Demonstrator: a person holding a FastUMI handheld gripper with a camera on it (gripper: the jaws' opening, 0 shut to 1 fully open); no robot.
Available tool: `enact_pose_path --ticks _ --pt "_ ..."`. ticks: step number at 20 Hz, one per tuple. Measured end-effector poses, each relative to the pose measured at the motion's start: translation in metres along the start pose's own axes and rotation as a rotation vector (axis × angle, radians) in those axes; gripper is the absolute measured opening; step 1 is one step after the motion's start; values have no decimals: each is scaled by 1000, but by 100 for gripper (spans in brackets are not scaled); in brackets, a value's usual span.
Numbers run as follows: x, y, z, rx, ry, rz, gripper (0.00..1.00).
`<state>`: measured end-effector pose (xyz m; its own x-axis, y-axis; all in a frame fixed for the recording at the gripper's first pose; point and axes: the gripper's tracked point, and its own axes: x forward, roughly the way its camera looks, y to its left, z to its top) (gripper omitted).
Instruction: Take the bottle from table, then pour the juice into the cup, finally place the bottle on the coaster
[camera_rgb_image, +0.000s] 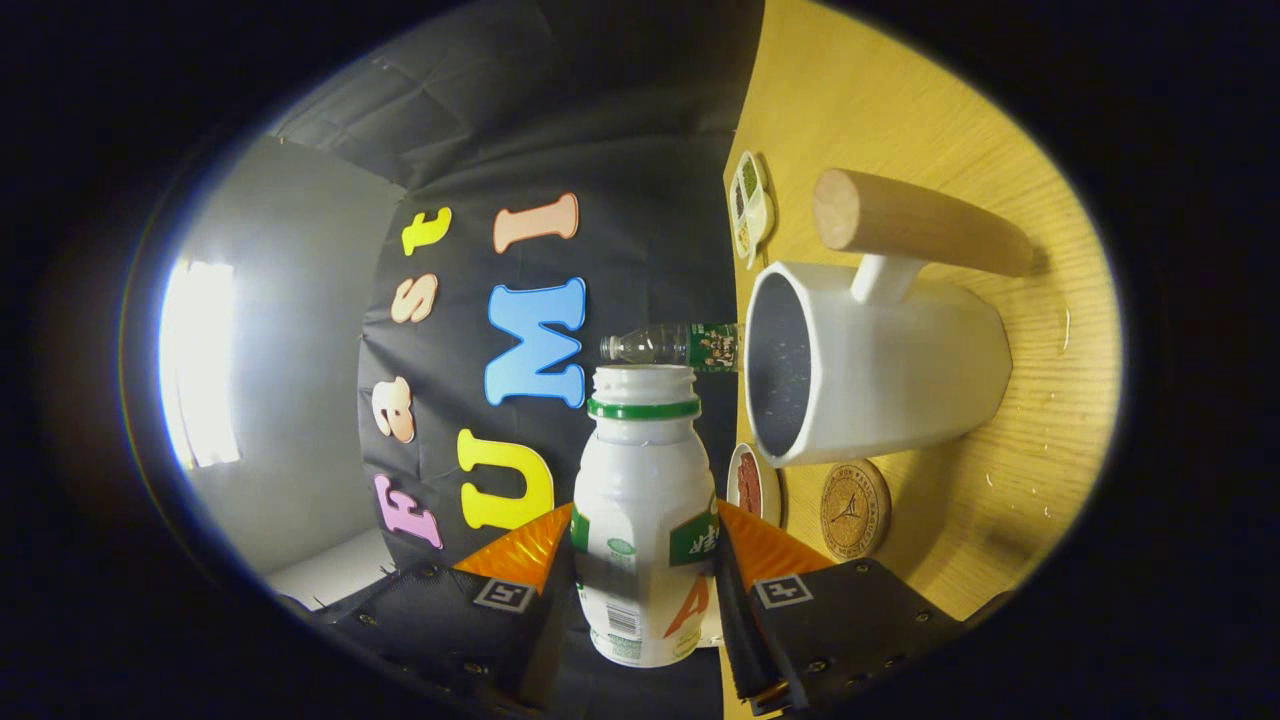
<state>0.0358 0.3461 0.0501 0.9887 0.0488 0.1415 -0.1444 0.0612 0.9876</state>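
My gripper (645, 545) is shut on a white juice bottle (640, 500) with a green neck ring and no cap; both fingers press on its body. The view is rolled about a quarter turn, so the wooden table (900, 110) stands upright beside the bottle, and the bottle lies roughly level with the tabletop. A white cup (890, 365) with a wooden handle (915, 225) stands on the table, its open mouth facing the bottle's neck and just off to the side of it. I see no juice flowing. A round brown coaster (855, 510) lies next to the cup's base, near one finger.
A clear water bottle (675, 345) with a green label stands on the table beyond the cup. A small white dish (750, 205) with green bits sits past the handle. Another small dish (748, 485) with red contents sits between the coaster and the held bottle.
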Motion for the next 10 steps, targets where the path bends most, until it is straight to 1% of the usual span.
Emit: enact_pose_path --ticks 6,10 --pt "-1 0 -7 -231 3 -34 65" --pt "-3 7 -9 -334 3 -27 65"
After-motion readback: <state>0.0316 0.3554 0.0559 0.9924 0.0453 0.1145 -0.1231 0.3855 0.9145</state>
